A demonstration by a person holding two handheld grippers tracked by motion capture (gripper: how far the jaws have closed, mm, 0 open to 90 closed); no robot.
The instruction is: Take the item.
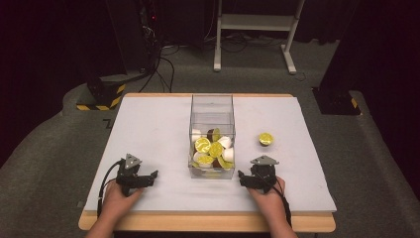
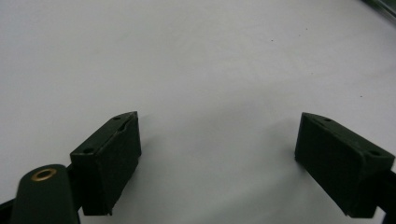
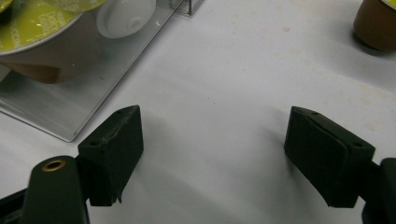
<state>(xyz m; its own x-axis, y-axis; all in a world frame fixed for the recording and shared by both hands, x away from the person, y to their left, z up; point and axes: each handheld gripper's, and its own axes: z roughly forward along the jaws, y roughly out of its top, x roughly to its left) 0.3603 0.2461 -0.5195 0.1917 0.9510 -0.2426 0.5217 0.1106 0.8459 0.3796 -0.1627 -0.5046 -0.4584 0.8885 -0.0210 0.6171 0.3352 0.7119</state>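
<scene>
A clear plastic box (image 1: 212, 106) stands at the middle of the white table (image 1: 148, 124), holding several coffee capsules (image 1: 210, 148) with yellow-green lids and some white ones. One lone capsule (image 1: 266, 139) with a yellow-green lid sits on the table right of the box; its brown side (image 3: 376, 25) appears at the top right of the right gripper view. My left gripper (image 1: 151, 176) rests near the front left, open over bare table (image 2: 215, 135). My right gripper (image 1: 243, 177) rests near the box's front right corner (image 3: 70, 135), open, nothing between its jaws.
The box's near wall (image 3: 56, 107) lies just left of my right gripper's jaws. Beyond the table's far edge are a white desk frame (image 1: 257, 25), cables and a yellow-black striped block (image 1: 101, 94) on the grey floor.
</scene>
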